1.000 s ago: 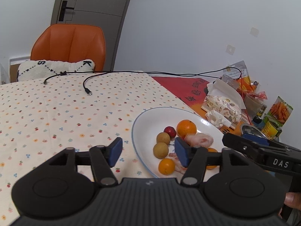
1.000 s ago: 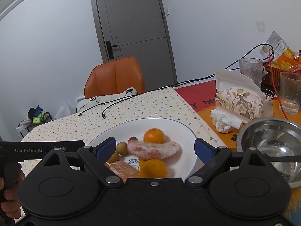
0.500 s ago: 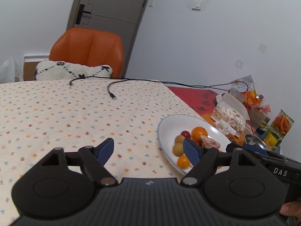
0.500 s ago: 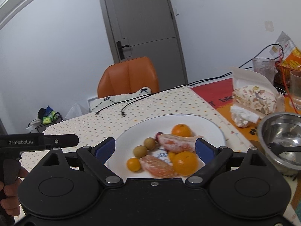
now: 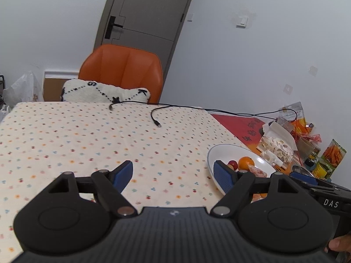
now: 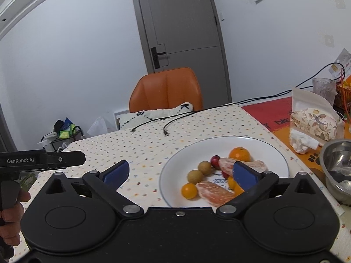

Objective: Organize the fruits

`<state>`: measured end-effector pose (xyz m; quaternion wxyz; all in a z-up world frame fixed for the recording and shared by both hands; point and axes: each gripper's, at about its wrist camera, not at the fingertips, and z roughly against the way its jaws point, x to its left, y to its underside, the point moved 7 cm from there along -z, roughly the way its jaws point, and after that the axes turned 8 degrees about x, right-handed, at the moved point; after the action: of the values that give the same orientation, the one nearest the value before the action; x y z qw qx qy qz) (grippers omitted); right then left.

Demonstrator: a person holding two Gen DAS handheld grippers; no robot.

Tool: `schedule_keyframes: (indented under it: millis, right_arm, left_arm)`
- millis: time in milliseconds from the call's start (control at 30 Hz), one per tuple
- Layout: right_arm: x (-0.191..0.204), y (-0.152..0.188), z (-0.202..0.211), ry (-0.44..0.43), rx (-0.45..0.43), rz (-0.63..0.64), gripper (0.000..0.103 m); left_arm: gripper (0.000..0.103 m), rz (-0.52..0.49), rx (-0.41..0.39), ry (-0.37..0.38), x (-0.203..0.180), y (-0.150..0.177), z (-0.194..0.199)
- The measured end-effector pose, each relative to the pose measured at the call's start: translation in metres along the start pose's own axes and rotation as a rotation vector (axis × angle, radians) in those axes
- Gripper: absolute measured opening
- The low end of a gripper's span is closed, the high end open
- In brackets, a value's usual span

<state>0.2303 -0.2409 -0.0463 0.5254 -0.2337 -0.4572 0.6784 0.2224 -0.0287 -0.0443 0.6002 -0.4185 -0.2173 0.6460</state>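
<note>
A white plate sits on the dotted tablecloth and holds an orange, two brown longans, a red cherry tomato, a small yellow-orange fruit and peeled pomelo segments. My right gripper is open above the plate's left edge, holding nothing. My left gripper is open over bare tablecloth, left of the plate, also holding nothing. In the left wrist view its right finger hides part of the plate.
A steel bowl stands right of the plate, with a tissue pack, glasses and snack packets beyond. Two black cables lie across the far tablecloth. An orange chair with a cushion stands behind the table.
Both grippers pulled back and swung left, away from the plate. The plate now sits further right and smaller in both views. The left gripper's jaws opened wider.
</note>
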Motion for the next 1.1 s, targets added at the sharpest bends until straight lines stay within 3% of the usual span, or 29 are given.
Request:
schedule_keyframes:
  millis: [267, 433, 633, 1100]
  right_arm:
    - [0.017, 0.000, 0.013, -0.026, 0.001, 0.011, 0.103]
    - [0.025, 0.001, 0.025, -0.053, 0.010, 0.010, 0.103]
    - [0.028, 0.002, 0.040, -0.074, 0.036, -0.020, 0.103]
    - [0.043, 0.009, 0.080, -0.078, 0.079, -0.002, 0.103]
  left_arm:
    - [0.079, -0.004, -0.025, -0.022, 0.010, 0.001, 0.029]
    - [0.092, -0.002, -0.045, -0.028, 0.013, 0.003, 0.048]
    - [0.099, 0.009, -0.041, -0.047, 0.018, 0.006, 0.069]
    - [0.103, 0.001, -0.029, -0.097, 0.024, 0.013, 0.119]
